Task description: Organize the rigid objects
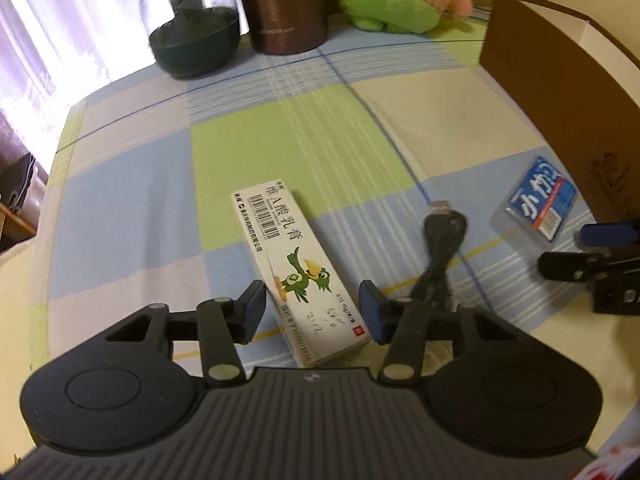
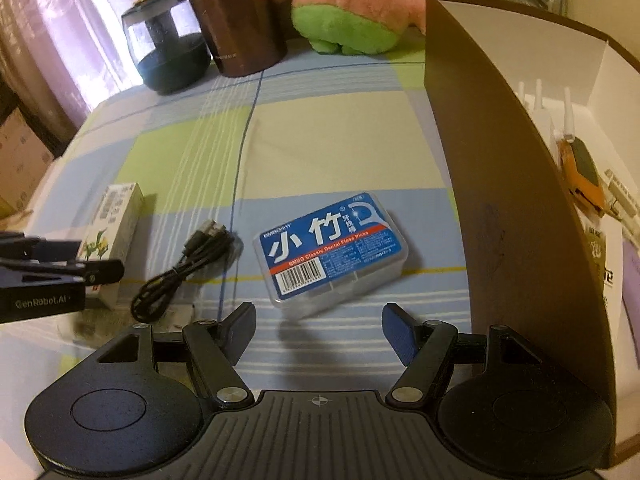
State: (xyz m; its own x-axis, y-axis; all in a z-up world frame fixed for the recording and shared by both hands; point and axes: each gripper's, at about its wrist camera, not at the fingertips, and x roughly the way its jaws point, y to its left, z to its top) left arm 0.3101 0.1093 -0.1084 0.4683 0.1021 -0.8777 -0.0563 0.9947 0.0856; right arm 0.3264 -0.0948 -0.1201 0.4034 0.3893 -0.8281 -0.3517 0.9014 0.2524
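Checked tablecloth point(image 1: 280, 128) is shared by an ointment box point(image 1: 296, 264) straddled by the parted left gripper point(image 1: 312, 312), a coiled USB cable point(image 1: 440, 248), and a floss-pick case point(image 2: 332, 252) ahead of the parted right gripper point(image 2: 320, 332); a cardboard box point(image 2: 480, 184) is seen alongside.

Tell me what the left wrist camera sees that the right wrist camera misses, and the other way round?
Only the left wrist view shows the white ointment box's top in full, lying between its hand-held gripper's pads. Only the right wrist view looks inside the cardboard box, where an orange tool lies. Both show the floss pick case, black USB cable, brown canister, glass jar and plush toy.
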